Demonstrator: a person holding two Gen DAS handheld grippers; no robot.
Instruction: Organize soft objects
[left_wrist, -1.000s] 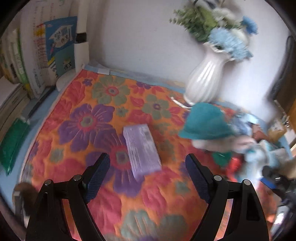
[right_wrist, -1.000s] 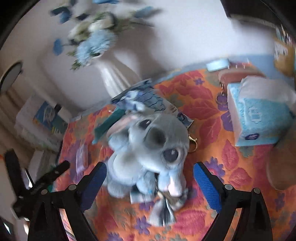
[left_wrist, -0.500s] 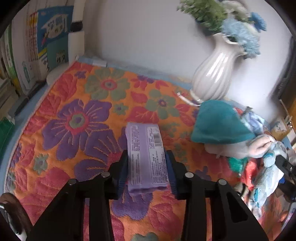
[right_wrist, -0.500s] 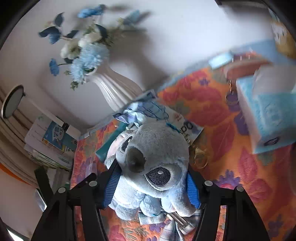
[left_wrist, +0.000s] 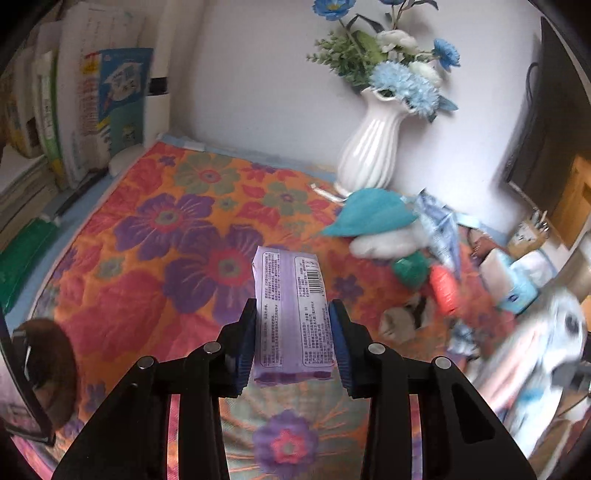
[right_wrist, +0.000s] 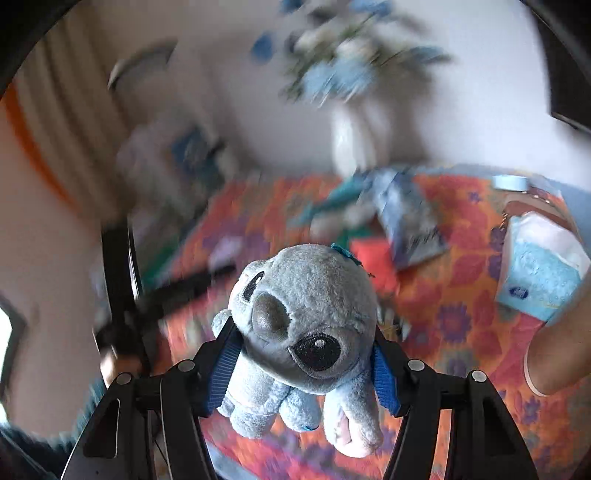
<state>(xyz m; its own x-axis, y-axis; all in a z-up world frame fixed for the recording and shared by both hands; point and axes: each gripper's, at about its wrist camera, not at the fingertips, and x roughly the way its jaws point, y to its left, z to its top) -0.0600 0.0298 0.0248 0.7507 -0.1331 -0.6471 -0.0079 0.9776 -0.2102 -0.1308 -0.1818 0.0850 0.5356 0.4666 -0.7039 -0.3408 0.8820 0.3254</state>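
My left gripper (left_wrist: 293, 343) is shut on a purple tissue pack (left_wrist: 291, 314) and holds it above the flowered cloth (left_wrist: 155, 258). My right gripper (right_wrist: 301, 369) is shut on a grey-blue plush toy (right_wrist: 303, 317) and holds it in the air above the cloth (right_wrist: 461, 332). The plush shows blurred at the right edge of the left wrist view (left_wrist: 546, 350). A teal and white soft toy (left_wrist: 373, 221) lies on the cloth by the vase.
A white vase with blue flowers (left_wrist: 373, 147) stands at the back wall. Books (left_wrist: 92, 103) stand at the left. A blue tissue pack (right_wrist: 539, 280), a blue printed packet (right_wrist: 410, 221) and a red item (left_wrist: 443, 291) lie at the right.
Both grippers closed from open: left on the purple pack, right on the plush. Both objects are now lifted off the cloth, and the right view is blurred by motion.
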